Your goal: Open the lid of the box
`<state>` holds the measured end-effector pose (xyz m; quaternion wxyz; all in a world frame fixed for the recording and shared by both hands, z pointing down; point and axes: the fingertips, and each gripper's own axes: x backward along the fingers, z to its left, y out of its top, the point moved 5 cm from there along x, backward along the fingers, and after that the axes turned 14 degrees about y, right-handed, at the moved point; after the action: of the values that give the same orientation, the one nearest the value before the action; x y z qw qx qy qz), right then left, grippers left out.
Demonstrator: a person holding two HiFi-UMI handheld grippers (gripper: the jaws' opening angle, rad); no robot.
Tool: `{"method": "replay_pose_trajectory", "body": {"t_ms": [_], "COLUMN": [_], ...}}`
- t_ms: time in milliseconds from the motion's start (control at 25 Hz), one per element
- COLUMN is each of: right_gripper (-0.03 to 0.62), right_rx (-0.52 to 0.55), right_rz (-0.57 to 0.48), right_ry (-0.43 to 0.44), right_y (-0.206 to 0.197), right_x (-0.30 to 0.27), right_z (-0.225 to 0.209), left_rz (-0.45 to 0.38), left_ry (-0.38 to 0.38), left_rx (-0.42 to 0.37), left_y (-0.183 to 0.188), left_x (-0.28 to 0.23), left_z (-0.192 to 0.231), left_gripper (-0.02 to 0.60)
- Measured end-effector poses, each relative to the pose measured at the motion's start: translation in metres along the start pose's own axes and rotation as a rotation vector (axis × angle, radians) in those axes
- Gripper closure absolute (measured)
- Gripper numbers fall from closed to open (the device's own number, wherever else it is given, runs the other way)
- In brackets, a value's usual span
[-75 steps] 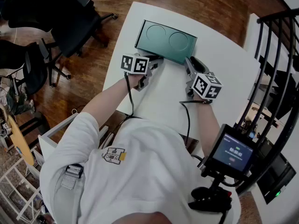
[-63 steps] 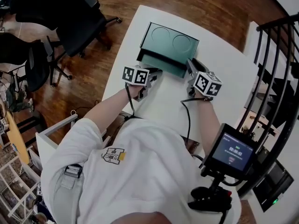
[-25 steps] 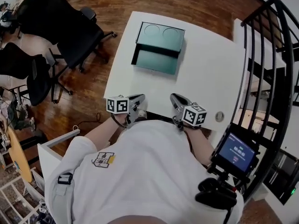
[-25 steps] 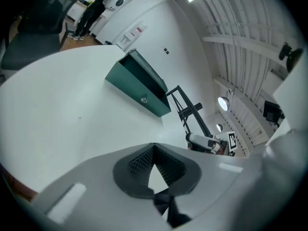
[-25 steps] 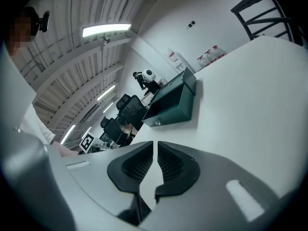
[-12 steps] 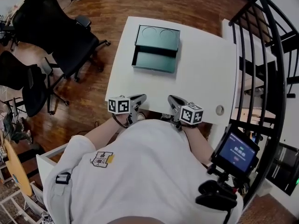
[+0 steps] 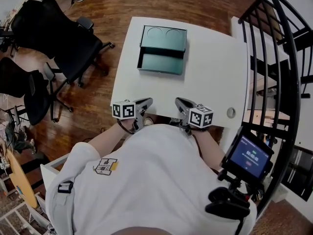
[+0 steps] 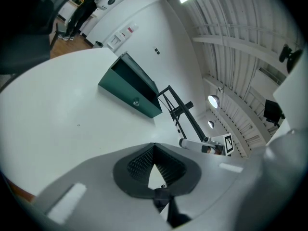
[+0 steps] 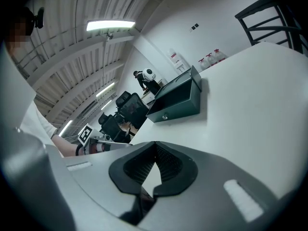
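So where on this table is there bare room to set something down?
The white table is mostly bare: the wide stretch between the open green box and the left gripper and right gripper at the near edge, plus the strip right of the box. Only the far-left part, with the box and its lid, is crowded.

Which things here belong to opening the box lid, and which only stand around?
Job: green box, its raised lid, left gripper, right gripper, both with jaws shut and empty.
Around: office chairs, black railing, small screen.
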<state>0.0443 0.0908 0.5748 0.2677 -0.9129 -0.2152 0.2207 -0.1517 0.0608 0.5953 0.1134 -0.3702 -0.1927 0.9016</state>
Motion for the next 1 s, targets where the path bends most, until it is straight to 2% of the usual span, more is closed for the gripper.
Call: {"method": "replay_pose_trajectory", "body": {"t_ms": [200, 440, 640, 800, 1000], "right_gripper": [0.595, 0.595, 0.595, 0.595, 0.595], "right_rx": [0.013, 0.026, 0.034, 0.037, 0.042], "right_rz": [0.011, 0.019, 0.026, 0.026, 0.028], "right_ry": [0.003, -0.001, 0.001, -0.001, -0.001], "right_y": [0.001, 0.007, 0.007, 0.007, 0.008], "right_x": [0.0, 0.0, 0.0, 0.001, 0.0], "right_z": [0.001, 0.0, 0.002, 0.004, 0.005], "left_rz": [0.0, -0.023, -0.011, -0.02, -0.01], "left_ry": [-0.013, 0.015, -0.017, -0.002, -0.023], "left_rx": [0.011, 0.0, 0.033, 0.017, 0.032], "left_y": [0.0, 0.007, 0.002, 0.003, 0.001], "left_x": [-0.001, 0.0, 0.0, -0.002, 0.0], "left_z": [-0.003, 0.001, -0.007, -0.004, -0.01], "left_gripper": [0.581, 0.581, 0.581, 0.581, 0.581]}}
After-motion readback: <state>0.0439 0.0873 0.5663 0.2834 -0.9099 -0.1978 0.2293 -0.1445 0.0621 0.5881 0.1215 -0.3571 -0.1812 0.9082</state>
